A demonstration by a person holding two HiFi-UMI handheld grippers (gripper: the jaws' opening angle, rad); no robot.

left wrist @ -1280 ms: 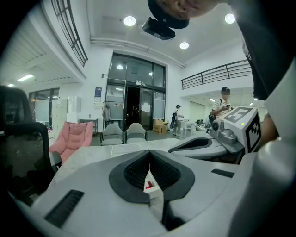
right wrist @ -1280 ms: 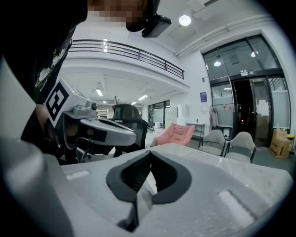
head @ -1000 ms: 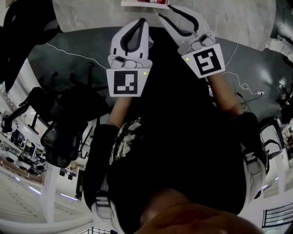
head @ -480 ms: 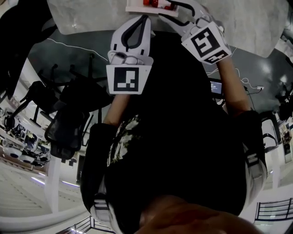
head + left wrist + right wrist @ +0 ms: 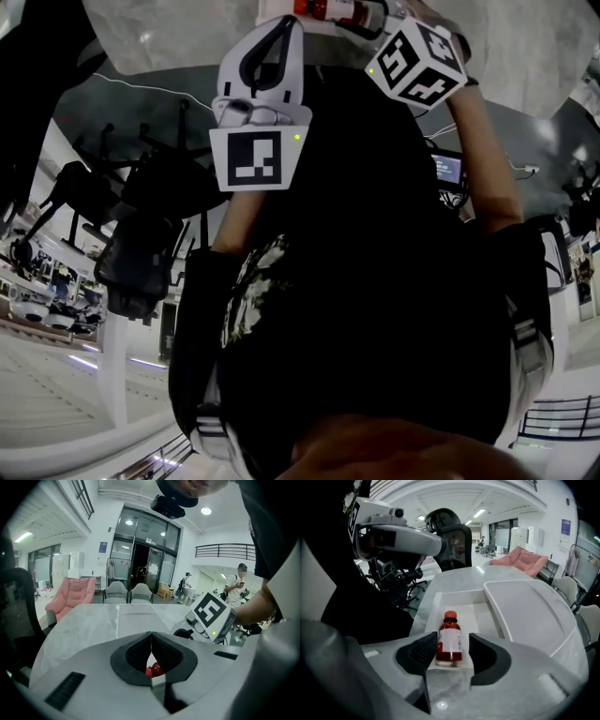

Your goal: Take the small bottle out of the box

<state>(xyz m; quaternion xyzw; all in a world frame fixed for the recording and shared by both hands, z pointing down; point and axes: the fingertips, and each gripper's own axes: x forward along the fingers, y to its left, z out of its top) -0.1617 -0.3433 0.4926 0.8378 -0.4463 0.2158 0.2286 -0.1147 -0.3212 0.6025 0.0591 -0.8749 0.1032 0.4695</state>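
Head view: over the last second your right gripper [image 5: 380, 17] has dropped and tipped steeply down at the box [image 5: 432, 603]. Your left gripper [image 5: 281, 28] has crept forward beside it.

- Right claw: its jaws have just been opening and now stand wide. The bottle [image 5: 450, 641] sits between them, not gripped.
- Left claw: the tips are pressed together on nothing. It hangs just beside the right one, at the near end of the box.
- Bottle: it lies on its side on the box floor, red cap [image 5: 450, 617] pointing away from you and base nearest the jaws. The lid [image 5: 525, 606] lies open to the right on the table [image 5: 454, 581].

What it means: this reads as the reach, nearly finished. The claw is lined up along the bottle's length, so closing on the body looks like your next move. The lift is not yet begun.

Hard to read:
- The head view cuts the box and bottle off at its top edge, and your dark torso fills most of the rest.
- In the right gripper view the left pad [image 5: 426, 651] sits tight against the bottle's side. You cannot tell whether it touches. A clear gap shows at the other pad.
- The left gripper view shows only a red scrap through the hollow under its closed tips. It is probably the bottle, but that is not certain.
- The label print is too small to read.
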